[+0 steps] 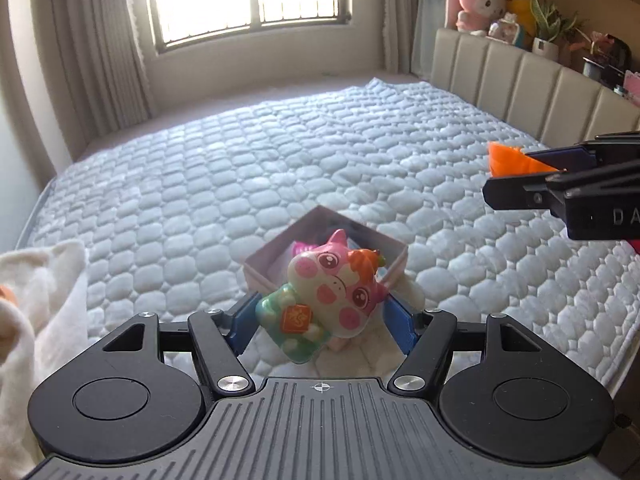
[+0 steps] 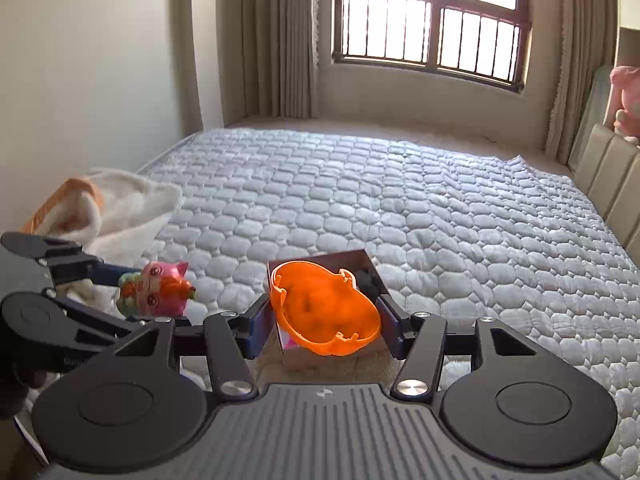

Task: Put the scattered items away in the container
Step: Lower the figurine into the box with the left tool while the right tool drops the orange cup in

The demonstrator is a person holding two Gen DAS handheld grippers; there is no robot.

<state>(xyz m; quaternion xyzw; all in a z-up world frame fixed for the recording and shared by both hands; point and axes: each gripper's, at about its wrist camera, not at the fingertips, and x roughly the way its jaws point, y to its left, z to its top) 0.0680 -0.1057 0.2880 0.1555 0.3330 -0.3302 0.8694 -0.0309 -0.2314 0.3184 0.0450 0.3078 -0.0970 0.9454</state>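
My left gripper (image 1: 324, 316) is shut on a pink and green pig figurine (image 1: 332, 296), held just in front of and above a small open pink box (image 1: 394, 254) on the bed. The box holds a pink item. My right gripper (image 2: 324, 316) is shut on an orange plastic half shell (image 2: 324, 308), held over the same box (image 2: 360, 258). In the left wrist view the right gripper (image 1: 516, 172) shows at the right with the orange shell (image 1: 506, 158). In the right wrist view the left gripper (image 2: 132, 280) shows at the left with the figurine (image 2: 156, 290).
The box sits on a quilted grey mattress cover (image 1: 240, 160). A white fluffy blanket (image 2: 128, 208) lies at the bed's left edge. A padded headboard (image 1: 540, 80) with plush toys (image 1: 476, 0) stands at the right. A window (image 2: 428, 20) and curtains are behind.
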